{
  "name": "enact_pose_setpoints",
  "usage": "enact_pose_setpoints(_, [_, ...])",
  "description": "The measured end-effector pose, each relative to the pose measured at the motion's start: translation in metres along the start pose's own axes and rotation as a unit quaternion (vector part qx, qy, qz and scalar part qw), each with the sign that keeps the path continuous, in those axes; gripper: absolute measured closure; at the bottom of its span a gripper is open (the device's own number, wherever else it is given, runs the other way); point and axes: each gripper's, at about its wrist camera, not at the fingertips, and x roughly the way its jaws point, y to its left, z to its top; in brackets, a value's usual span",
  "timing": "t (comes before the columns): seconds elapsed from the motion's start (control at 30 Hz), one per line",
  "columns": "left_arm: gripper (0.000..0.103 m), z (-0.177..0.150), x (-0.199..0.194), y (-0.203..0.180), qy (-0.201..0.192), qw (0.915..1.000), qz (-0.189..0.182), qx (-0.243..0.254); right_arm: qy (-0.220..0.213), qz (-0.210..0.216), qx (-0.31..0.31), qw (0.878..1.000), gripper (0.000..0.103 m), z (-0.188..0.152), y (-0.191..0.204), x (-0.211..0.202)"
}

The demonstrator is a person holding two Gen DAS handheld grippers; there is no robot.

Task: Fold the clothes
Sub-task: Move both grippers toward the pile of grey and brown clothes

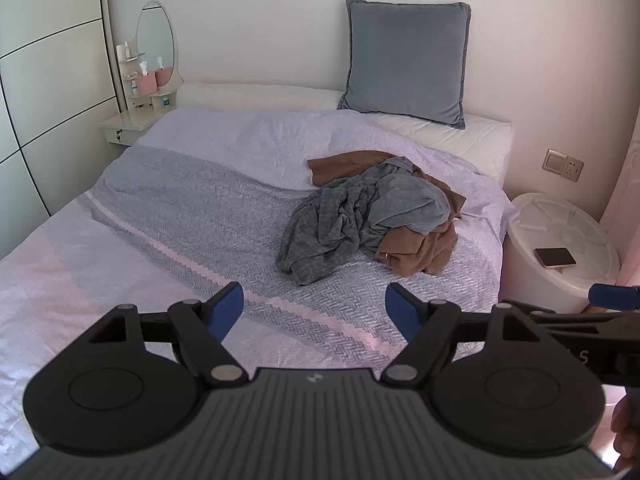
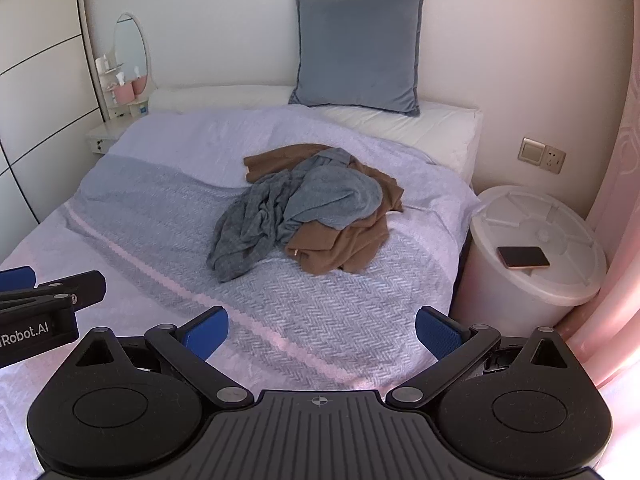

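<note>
We have nothing folded yet: the clothes lie in one crumpled heap on the right half of the bed point(image 1: 168, 216), nearer the pillows than us, a grey garment point(image 1: 352, 216) slumped over and partly covering a brown garment point(image 1: 420, 248). The grey one spills toward us and to the left, while the brown one shows behind it and at the heap's right edge; how many pieces are tangled in there we cannot say for sure, since the folds hide one another. No sleeve or hem is laid flat, so by our reckoning the whole job remains: separate the pieces, spread one out, then fold. The left gripper point(image 1: 314, 312) hangs over the near bedspread with its jaws spread wide and nothing between them, and the right gripper point(image 2: 322, 330) does likewise beside it, both well apart from the heap. Beyond the bed stand a cushion point(image 1: 406, 60) against the wall and, to the right, a white bin point(image 2: 536, 248) with a phone point(image 2: 523, 257) on its lid.
</note>
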Motion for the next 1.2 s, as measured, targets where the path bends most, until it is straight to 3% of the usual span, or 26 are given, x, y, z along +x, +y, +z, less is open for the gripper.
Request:
enact_pose_setpoints(0.6, [0.028, -0.014, 0.021, 0.009, 0.012, 0.9999, -0.006, -0.01, 0.0, -0.003, -0.002, 1.0, 0.001, 0.005, -0.005, 0.016])
enact_pose_setpoints(1.2, [0.028, 0.0, 0.031, 0.018, 0.028, 0.9995, 0.011, -0.014, -0.002, 0.008, -0.013, 1.0, 0.001, 0.019, 0.0, 0.027])
